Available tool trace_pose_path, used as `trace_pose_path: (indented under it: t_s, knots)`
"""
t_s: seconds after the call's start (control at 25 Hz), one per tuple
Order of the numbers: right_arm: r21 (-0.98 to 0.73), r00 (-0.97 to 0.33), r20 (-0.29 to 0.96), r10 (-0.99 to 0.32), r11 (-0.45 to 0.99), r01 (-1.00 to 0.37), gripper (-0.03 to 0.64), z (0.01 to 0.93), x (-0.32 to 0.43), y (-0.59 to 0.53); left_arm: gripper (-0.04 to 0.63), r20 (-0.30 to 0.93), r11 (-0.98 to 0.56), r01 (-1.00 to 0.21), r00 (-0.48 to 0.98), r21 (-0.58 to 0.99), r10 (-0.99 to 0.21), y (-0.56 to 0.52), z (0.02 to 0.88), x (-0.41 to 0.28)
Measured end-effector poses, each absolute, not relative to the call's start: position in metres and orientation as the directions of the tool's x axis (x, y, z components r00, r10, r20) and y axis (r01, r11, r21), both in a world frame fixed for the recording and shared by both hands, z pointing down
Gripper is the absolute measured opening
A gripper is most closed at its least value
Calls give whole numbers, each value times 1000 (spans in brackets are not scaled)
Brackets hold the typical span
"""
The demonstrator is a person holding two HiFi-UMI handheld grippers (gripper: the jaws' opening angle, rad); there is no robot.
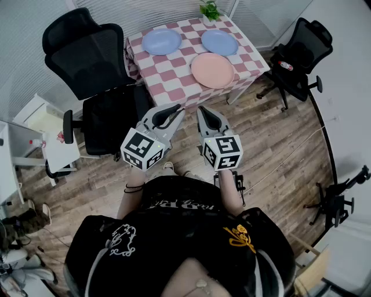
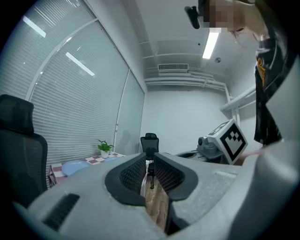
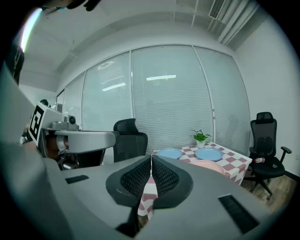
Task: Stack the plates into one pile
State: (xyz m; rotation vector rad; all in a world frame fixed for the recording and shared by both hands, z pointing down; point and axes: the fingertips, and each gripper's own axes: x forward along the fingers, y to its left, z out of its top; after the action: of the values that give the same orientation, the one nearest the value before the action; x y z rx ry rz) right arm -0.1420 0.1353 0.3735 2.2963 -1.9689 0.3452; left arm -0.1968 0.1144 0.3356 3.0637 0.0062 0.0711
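1 pink plate (image 1: 213,70) and 2 blue plates (image 1: 162,42) (image 1: 219,42) lie unstacked on the table (image 1: 174,78), well ahead of the tools.
The pink plate is nearest and the blue pair sits behind it. The left gripper (image 1: 175,109) and right gripper (image 1: 203,111) hang over the floor (image 1: 278,151), each with jaws pressed together on nothing. 1 plant (image 1: 210,10) stands at the table's far edge, and 2 chairs (image 1: 93,52) (image 1: 301,52) flank the table.

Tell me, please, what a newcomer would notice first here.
At centre, the shut, empty grey left tool and right tool point toward a pink-checked table. On it a left round blue plate, a right round blue plate and a nearer round pink plate lie apart, unstacked.
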Motion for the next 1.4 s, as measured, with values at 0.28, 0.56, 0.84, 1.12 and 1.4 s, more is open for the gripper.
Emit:
trace_pose_path:
  t_s: [0.28, 0.56, 0.84, 1.12, 1.4]
  knots:
    - [-92, 143, 223, -964, -166, -982, 17, 376, -141, 126, 55, 54, -997, 8, 998, 72, 12, 107, 339, -197]
    - [-114, 145, 220, -965, -173, -978, 17, 379, -149, 115, 55, 58, -998, 16, 998, 65, 19, 95, 342, -206]
    - [-115, 171, 253, -952, -205, -972, 17, 395, -157, 116, 55, 60, -996, 28, 998, 82, 33, 86, 353, -218]
    - [-116, 197, 297, -934, -240, -964, 17, 413, -153, 121, 55, 75, -991, 22, 997, 134, 32, 74, 373, -217]
    - [-163, 188, 333, -924, -253, -954, 17, 428, -125, 121, 55, 124, -985, 22, 991, 169, 44, 74, 388, -189]
